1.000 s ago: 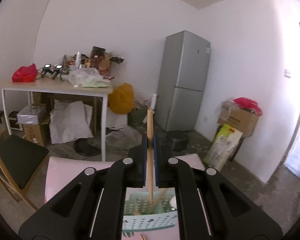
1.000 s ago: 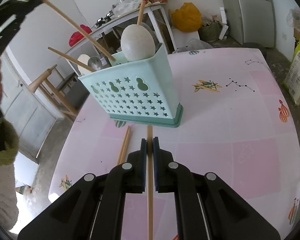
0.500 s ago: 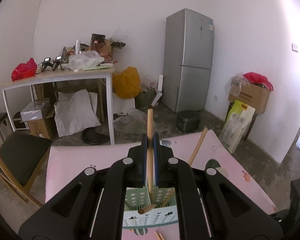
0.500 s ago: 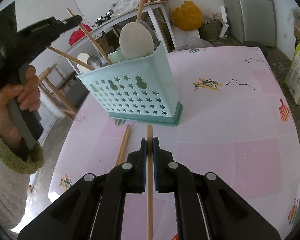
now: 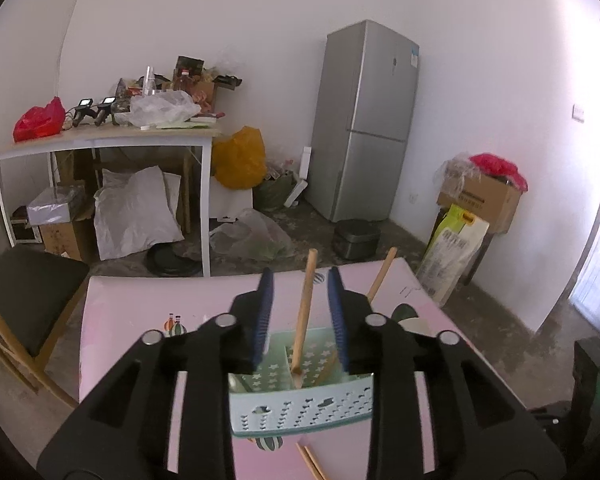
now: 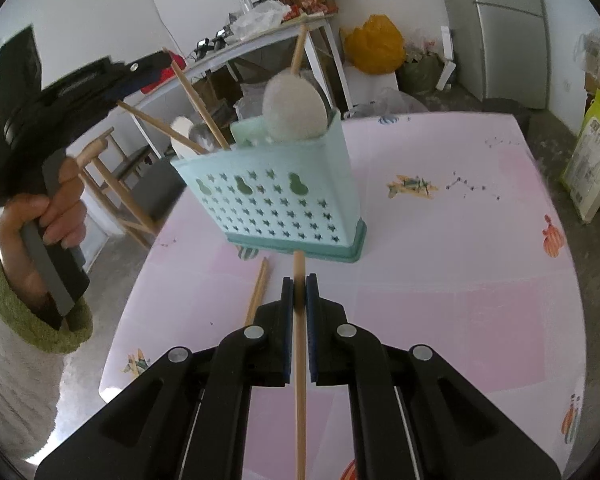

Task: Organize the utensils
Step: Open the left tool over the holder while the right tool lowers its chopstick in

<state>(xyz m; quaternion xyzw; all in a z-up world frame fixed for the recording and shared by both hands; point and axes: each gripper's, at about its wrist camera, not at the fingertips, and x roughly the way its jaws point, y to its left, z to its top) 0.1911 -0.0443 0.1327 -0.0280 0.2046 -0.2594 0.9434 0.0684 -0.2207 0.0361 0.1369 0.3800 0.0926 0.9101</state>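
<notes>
On the pink bench (image 6: pixel 440 280) stands a mint-green utensil caddy (image 6: pixel 276 204) with star cut-outs, holding a pale spoon (image 6: pixel 294 110) and several chopsticks. The left hand-held gripper (image 5: pixel 300 320) hovers just over the caddy's near edge; its jaws are opening, and the chopstick (image 5: pixel 304 312) between them stands tilted, tip inside a compartment, free of both blue pads. The right hand-held gripper (image 6: pixel 299 300) is clamped shut on another chopstick (image 6: pixel 300 380), whose far end reaches the caddy's base. Two more chopsticks (image 6: pixel 258 290) lie flat on the bench just left of it. A hand (image 6: pixel 48 216) in a green-cuffed sleeve grasps the left tool's handle.
</notes>
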